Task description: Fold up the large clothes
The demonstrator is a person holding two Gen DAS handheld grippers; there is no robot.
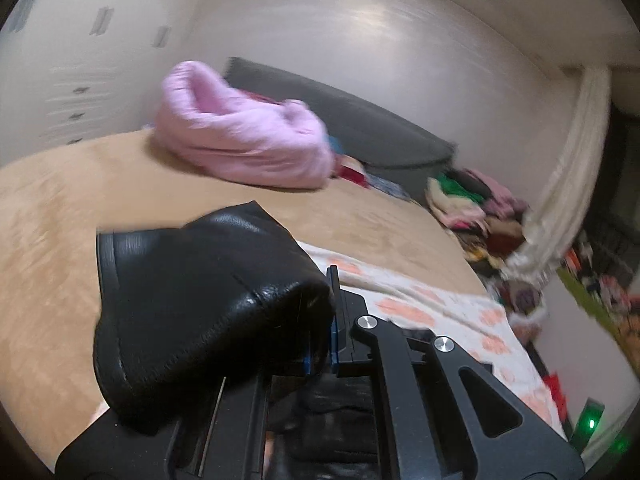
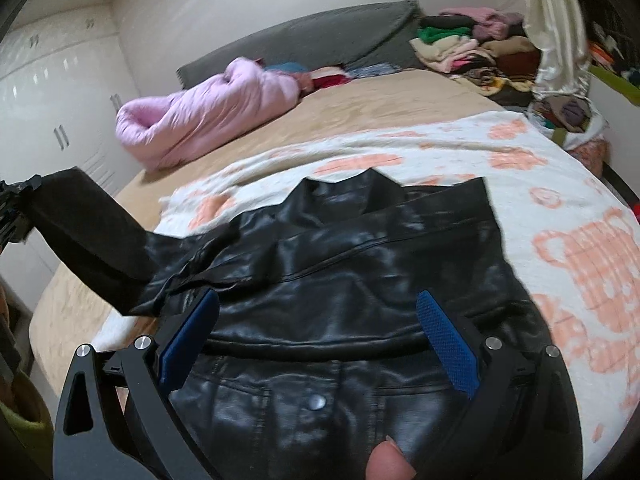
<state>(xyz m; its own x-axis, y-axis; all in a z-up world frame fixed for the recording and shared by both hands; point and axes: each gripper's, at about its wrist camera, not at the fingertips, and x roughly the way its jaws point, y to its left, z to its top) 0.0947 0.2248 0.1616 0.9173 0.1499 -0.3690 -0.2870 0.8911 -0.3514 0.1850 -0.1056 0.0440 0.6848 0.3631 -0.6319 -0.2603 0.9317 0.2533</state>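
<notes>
A black leather jacket (image 2: pixel 360 264) lies spread on a white blanket with peach prints (image 2: pixel 560 216) on the bed. My right gripper (image 2: pixel 318 300) hovers just above the jacket's body, open, with the blue pads (image 2: pixel 444 344) wide apart and nothing between them. One sleeve (image 2: pixel 92 232) is lifted off to the left, where my left gripper (image 2: pixel 16 208) holds its end. In the left wrist view my left gripper (image 1: pixel 326 312) is shut on the sleeve cuff (image 1: pixel 208 300), which hides its left finger. A person's fingertip (image 2: pixel 390 460) shows at the bottom edge.
A pink puffy coat (image 2: pixel 200 120) lies on the tan bedspread (image 2: pixel 380 104) toward the grey headboard (image 2: pixel 312 40). A pile of mixed clothes (image 2: pixel 472 48) sits at the far right corner beside a pale curtain (image 2: pixel 556 32). White wardrobe doors (image 2: pixel 52 104) stand left of the bed.
</notes>
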